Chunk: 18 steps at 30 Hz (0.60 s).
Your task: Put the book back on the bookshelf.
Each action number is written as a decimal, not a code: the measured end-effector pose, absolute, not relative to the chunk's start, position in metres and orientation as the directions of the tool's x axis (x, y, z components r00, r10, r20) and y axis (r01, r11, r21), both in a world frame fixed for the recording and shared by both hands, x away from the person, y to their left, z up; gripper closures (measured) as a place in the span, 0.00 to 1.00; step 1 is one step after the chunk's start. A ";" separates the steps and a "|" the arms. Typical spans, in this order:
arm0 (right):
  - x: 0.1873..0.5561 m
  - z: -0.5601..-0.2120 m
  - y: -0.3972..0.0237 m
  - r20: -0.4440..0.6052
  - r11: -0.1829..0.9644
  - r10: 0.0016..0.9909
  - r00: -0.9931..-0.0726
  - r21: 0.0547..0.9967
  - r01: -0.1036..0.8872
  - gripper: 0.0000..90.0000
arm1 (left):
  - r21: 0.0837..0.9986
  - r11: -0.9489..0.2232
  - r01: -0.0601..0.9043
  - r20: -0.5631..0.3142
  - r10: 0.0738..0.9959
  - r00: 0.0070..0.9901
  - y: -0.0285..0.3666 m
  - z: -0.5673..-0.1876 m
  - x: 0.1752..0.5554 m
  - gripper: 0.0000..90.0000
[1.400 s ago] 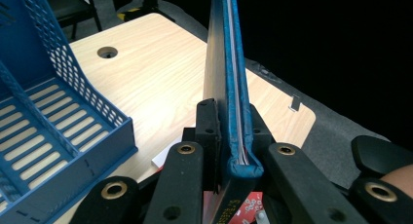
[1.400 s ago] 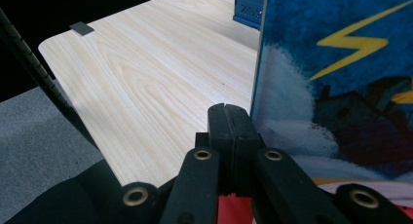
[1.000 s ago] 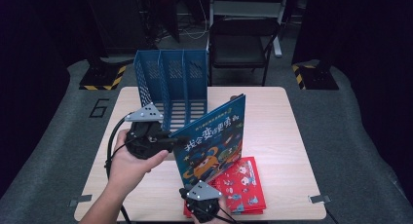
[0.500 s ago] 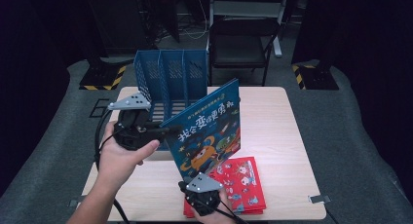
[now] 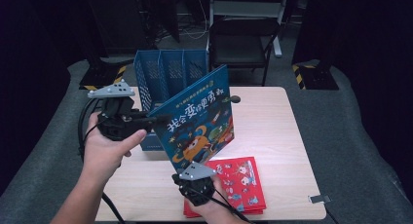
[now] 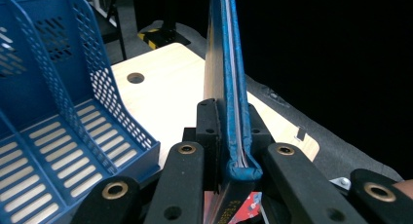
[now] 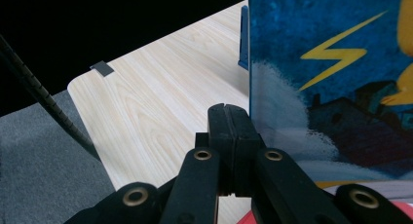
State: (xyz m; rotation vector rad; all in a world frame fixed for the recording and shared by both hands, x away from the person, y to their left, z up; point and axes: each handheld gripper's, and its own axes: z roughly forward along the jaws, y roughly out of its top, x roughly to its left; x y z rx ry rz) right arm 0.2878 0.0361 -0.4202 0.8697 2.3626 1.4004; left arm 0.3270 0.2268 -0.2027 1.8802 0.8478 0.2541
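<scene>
- We see the left gripper (image 5: 146, 121) clamped on the spine edge of the blue picture book (image 5: 197, 119); in the left gripper view its jaws press on both sides of the book's blue bound edge (image 6: 233, 136), with the pages showing between the covers.
- We see the right gripper (image 5: 195, 177) near the front edge of the table, under the book's lower corner. In the right gripper view its jaws are pressed flat together with nothing between them (image 7: 233, 136), and the book's cover (image 7: 331, 83) stands just beside them on their right.
- We find the book held up off the table (image 5: 272, 131), tilted, its cover with yellow and white lettering and a cartoon figure facing the person's side.
- Behind the book and touching none of the grippers stands a blue file rack (image 5: 168, 75) with three upright compartments; in the left gripper view its slotted floor and perforated walls (image 6: 63, 121) lie just to the left of the jaws.
- Flat on the table, below the raised book and just right of the right gripper, lies a red book (image 5: 238, 182) with small pictures on its cover.
- We note a small round hole (image 6: 135, 78) in the table top beyond the rack, and a dark chair (image 5: 243, 44) behind the table.
</scene>
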 end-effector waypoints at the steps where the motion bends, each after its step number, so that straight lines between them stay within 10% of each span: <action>1: 0.289 -0.418 0.037 0.071 0.363 0.609 -0.790 0.861 0.357 1.00 | 0.865 -0.235 0.444 -0.194 0.658 0.727 0.227 -0.202 0.328 0.92; 18: 0.313 -0.392 0.056 0.079 0.380 0.582 -0.809 0.854 0.356 1.00 | 0.869 -0.175 0.462 -0.211 0.714 0.668 0.249 -0.178 0.341 0.92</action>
